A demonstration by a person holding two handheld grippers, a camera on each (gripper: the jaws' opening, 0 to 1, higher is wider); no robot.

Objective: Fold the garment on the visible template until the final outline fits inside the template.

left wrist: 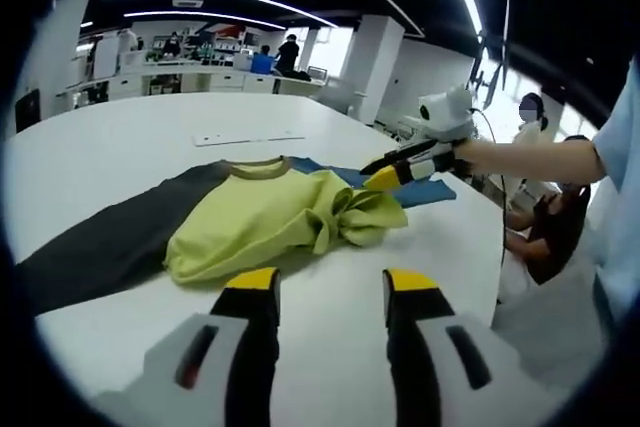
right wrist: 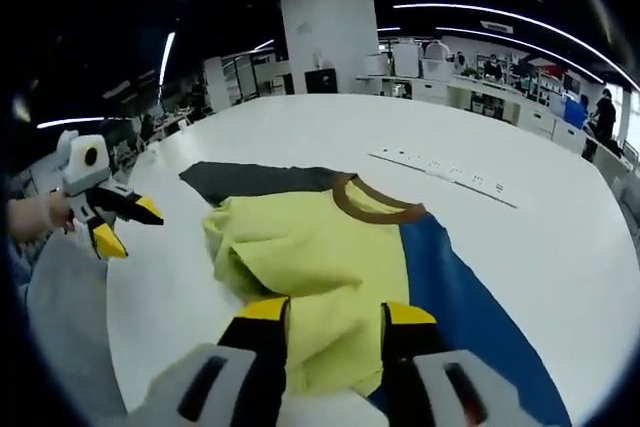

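Left gripper view looks along the left gripper [left wrist: 328, 292], whose yellow-tipped fingers [left wrist: 252, 282] stand spread over bare white table [left wrist: 120, 147], holding nothing. Just beyond the tips lies the shirt [left wrist: 270, 222]: a yellow-green body bunched toward the right, a brown collar [left wrist: 257, 167] at the far edge, a dark grey part running off to the left and a blue part [left wrist: 425, 190] showing behind. Past the bunched end, the right gripper [left wrist: 385, 175] comes in from the right in a person's hand [left wrist: 475, 155], its tips touching or just over the cloth near the blue part

Right gripper view shows the right gripper [right wrist: 335, 317] with its fingers [right wrist: 262, 315] parted low over the near edge of the yellow-green cloth; whether they touch it, I cannot tell. Beyond them the shirt [right wrist: 320, 247] spreads toward the collar [right wrist: 375, 205], blue to the right, dark grey at the far left. Well off to the left, the left gripper [right wrist: 128, 227] hovers with tips apart beside the table [right wrist: 300, 127] edge. A long white strip [right wrist: 445, 177] lies farther back on the table
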